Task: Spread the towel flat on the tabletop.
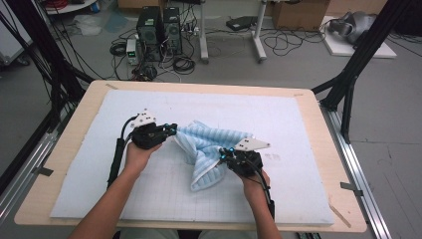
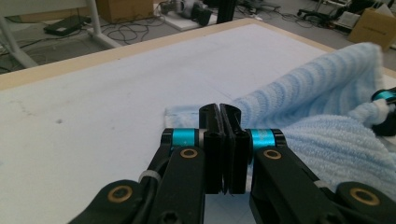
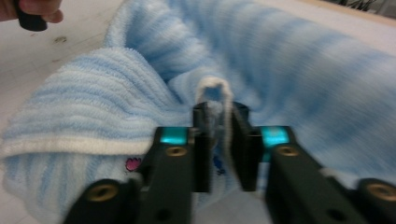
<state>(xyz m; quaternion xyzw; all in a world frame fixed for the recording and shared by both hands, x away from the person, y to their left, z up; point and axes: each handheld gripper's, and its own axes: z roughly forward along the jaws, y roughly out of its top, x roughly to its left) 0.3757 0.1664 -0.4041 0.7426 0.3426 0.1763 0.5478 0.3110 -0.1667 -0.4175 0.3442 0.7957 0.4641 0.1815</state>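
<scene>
A light blue striped towel lies bunched in the middle of the white foam mat. My left gripper sits at the towel's left edge. In the left gripper view its jaws are pressed together with no cloth showing between them, and the towel rises just beyond. My right gripper is at the towel's right side. Its jaws are shut on a fold of the towel's white hem, holding the towel up off the mat.
The mat covers most of a wooden table. Black frame posts stand at the table's far corners. Computers and cables lie on the floor behind. The person's left hand shows in the right gripper view.
</scene>
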